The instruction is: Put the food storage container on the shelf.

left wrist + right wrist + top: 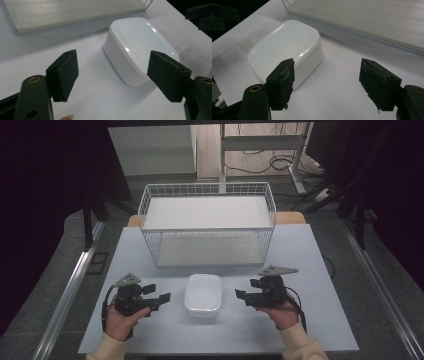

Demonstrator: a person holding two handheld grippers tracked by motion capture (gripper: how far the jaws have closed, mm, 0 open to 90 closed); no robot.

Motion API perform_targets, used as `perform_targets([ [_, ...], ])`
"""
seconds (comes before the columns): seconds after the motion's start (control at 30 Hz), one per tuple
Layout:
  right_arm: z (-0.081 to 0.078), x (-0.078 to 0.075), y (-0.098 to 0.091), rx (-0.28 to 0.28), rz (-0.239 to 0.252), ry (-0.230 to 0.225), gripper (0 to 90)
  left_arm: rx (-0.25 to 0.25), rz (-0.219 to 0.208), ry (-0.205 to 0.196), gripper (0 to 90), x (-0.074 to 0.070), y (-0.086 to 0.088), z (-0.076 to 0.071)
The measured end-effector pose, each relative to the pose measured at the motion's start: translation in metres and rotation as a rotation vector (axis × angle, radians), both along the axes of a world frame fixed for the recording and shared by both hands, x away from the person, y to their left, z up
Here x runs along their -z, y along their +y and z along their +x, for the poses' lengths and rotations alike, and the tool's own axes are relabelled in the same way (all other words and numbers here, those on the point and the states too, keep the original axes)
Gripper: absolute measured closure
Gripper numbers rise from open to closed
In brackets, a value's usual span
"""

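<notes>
Betw. grippers: glossy white box (rounded corners).

One white lidded box, one wire basket, one table, two tongs

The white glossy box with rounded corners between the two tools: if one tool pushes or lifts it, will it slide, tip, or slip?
The white glossy plastic box with rounded corners looks low and wide with a flat base, so it would probably slide on the smooth white table rather than tip. Its shiny sides may slip between the pads. It appears stiff; its weight cannot be judged, since the lid hides any contents.
</notes>
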State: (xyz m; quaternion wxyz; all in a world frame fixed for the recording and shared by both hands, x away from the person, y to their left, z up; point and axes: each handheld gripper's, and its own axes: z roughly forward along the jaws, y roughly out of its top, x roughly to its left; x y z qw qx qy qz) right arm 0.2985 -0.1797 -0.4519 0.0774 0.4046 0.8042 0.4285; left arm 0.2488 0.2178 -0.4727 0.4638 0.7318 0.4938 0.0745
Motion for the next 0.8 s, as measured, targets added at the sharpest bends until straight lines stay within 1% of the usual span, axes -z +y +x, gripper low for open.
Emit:
perform_targets([
  [0.07, 0.000, 0.001, 0.001, 0.003, 0.015, 0.004, 27.8, -0.003, 0.005, -0.004, 24.6, -0.002, -0.001, 0.000],
  [0.1, 0.000, 0.001, 0.002, 0.008, 0.020, 0.002, 27.8, -0.005, 0.018, -0.009, 24.7, -0.002, -0.002, 0.000],
  [0.13, -0.001, 0.001, 0.003, 0.015, 0.026, -0.004, 27.8, -0.002, 0.020, -0.009, 25.6, -0.003, -0.004, 0.000],
  [0.2, 0.000, 0.003, 0.005, 0.018, 0.048, 0.003, 28.7, 0.005, 0.013, -0.002, 25.8, -0.003, -0.006, 0.001],
  [0.3, 0.000, 0.006, 0.010, 0.010, 0.058, 0.012, 29.7, 0.021, 0.002, 0.016, 26.8, -0.002, -0.011, 0.005],
  [0.43, -0.001, 0.008, 0.017, -0.005, 0.075, 0.019, 32.4, 0.031, -0.030, 0.050, 27.4, 0.000, -0.014, 0.012],
  [0.57, 0.000, 0.009, 0.022, -0.011, 0.092, 0.033, 35.3, 0.021, -0.073, 0.094, 28.1, 0.001, -0.016, 0.020],
  [0.6, 0.001, 0.010, 0.023, -0.008, 0.100, 0.042, 35.8, 0.016, -0.079, 0.102, 28.4, 0.002, -0.016, 0.021],
  [0.7, 0.002, 0.013, 0.027, -0.001, 0.116, 0.068, 36.6, 0.005, -0.120, 0.142, 29.6, 0.004, -0.016, 0.026],
  [0.73, 0.002, 0.014, 0.028, -0.001, 0.121, 0.074, 36.7, 0.010, -0.129, 0.149, 29.7, 0.005, -0.016, 0.028],
  [0.77, 0.002, 0.015, 0.029, -0.001, 0.116, 0.078, 36.8, 0.012, -0.142, 0.158, 29.8, 0.007, -0.017, 0.029],
  [0.8, 0.003, 0.017, 0.031, -0.001, 0.112, 0.083, 36.9, 0.016, -0.146, 0.168, 30.1, 0.008, -0.018, 0.030],
])
